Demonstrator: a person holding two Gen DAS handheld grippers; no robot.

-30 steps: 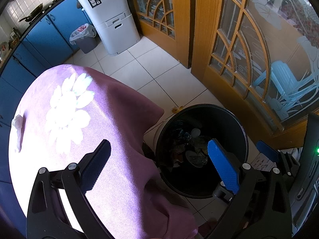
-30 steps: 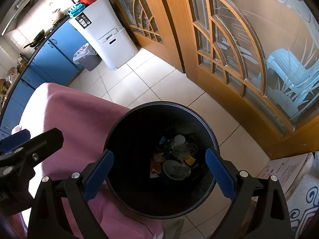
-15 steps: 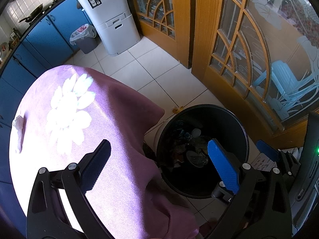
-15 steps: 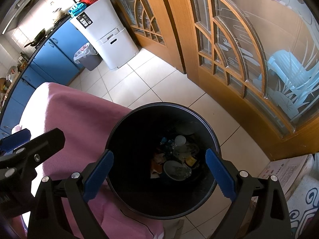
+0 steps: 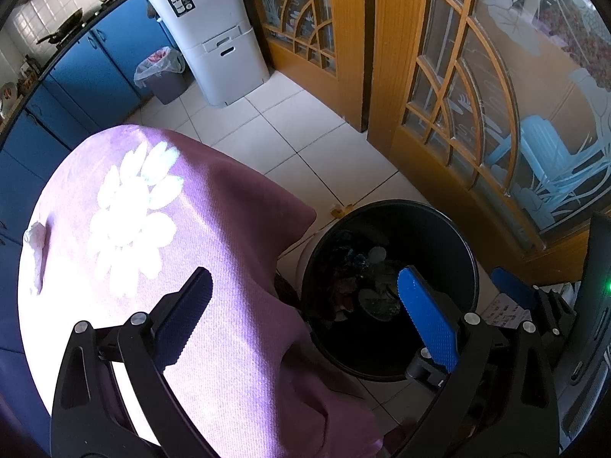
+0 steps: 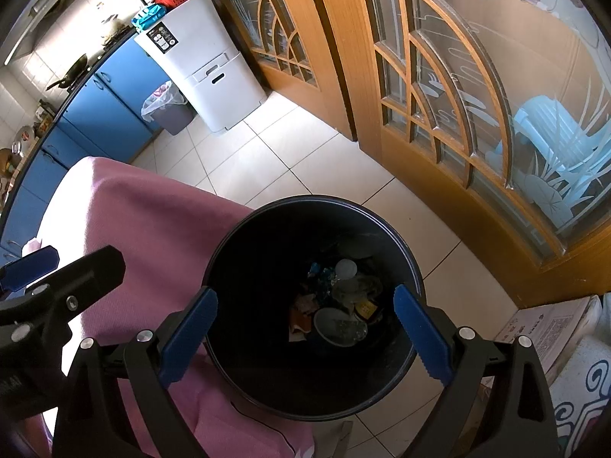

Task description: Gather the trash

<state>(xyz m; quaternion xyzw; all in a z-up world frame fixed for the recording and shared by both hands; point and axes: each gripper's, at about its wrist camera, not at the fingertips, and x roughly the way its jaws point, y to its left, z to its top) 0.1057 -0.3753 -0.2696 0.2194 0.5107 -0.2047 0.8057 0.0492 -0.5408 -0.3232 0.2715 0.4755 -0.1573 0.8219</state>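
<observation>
A round black trash bin (image 6: 229, 267) stands on the tiled floor beside a table under a purple cloth (image 5: 214, 252). Scraps of trash (image 6: 336, 313) lie at its bottom: a pale lid, wrappers, a white ball. My right gripper (image 6: 305, 332) hovers open right over the bin's mouth, nothing between its blue pads. My left gripper (image 5: 309, 316) is open too, straddling the table's edge and the bin (image 5: 439, 229), and holds nothing. A crumpled white tissue (image 5: 36, 236) lies at the far left edge of the cloth. The left gripper's arm (image 6: 57, 290) shows at the left of the right wrist view.
Wooden glass-paned doors (image 6: 477, 95) close off the right side. A white cabinet (image 5: 217, 38), a small lined bin (image 5: 162, 72) and blue kitchen cupboards (image 5: 95, 68) stand at the back. A newspaper (image 6: 542, 324) and a patterned mat (image 6: 584, 393) lie right of the black bin.
Both grippers have hardly moved; the views drift only slightly. Both stay open and hold nothing.
</observation>
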